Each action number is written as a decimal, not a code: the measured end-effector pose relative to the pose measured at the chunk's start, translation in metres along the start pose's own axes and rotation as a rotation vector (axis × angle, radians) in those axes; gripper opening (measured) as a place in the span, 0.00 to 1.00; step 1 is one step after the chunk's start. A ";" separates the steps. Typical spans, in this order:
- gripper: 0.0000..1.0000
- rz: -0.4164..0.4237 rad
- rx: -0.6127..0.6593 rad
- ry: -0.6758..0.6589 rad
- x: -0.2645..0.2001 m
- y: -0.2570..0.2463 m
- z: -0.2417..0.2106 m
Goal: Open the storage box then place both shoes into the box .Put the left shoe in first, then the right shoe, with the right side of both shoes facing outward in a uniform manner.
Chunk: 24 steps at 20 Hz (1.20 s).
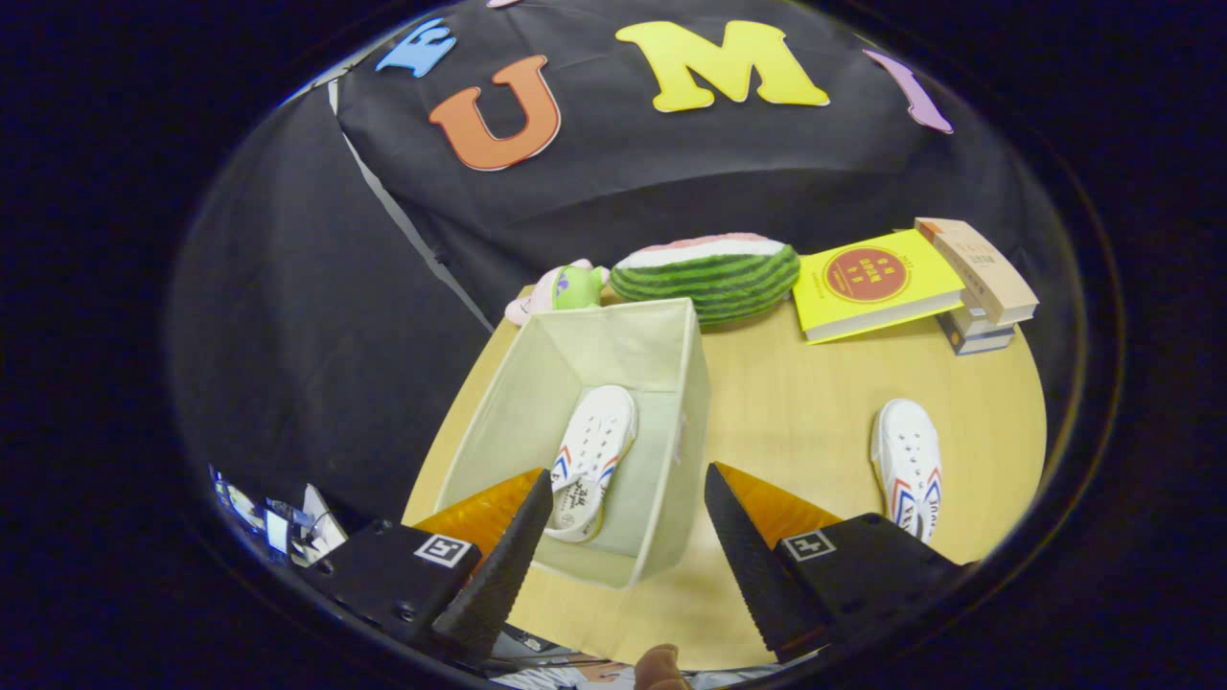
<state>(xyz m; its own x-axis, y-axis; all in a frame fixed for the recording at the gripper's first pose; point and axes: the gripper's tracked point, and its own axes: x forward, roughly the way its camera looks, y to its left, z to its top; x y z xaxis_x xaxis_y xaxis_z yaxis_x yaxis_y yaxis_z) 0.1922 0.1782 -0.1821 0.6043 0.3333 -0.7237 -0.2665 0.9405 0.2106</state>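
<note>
An open pale fabric storage box [498, 422] stands on the round wooden table [805, 402]. One white shoe [591, 458] with red and blue side stripes lies on the box floor, toe pointing away from me. The other white shoe [909, 465] rests on the table to the right of the box, beyond my right finger. My gripper [628, 479] hovers above the near end of the box, open, with nothing between its fingers; the heel of the boxed shoe shows just beside the left finger [498, 565].
A watermelon-shaped cushion [707, 271] and a small green and pink toy [566, 287] lie behind the box. A yellow book [877, 283] leans on a stack of books [980, 297] at the far right. A fingertip [661, 668] shows below my gripper.
</note>
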 end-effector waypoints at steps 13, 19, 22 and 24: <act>1.00 -0.220 0.105 0.077 -0.035 -0.204 -0.046; 0.99 -0.366 0.118 0.196 -0.029 -0.291 -0.086; 0.97 -0.386 0.084 0.258 -0.023 -0.310 -0.106; 0.94 -0.328 0.109 0.289 -0.011 -0.305 -0.114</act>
<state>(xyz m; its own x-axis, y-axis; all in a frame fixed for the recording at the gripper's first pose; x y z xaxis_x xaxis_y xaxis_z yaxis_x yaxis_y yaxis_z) 0.1810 -0.1195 -0.3131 0.4047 -0.0012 -0.9144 -0.0058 1.0000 -0.0039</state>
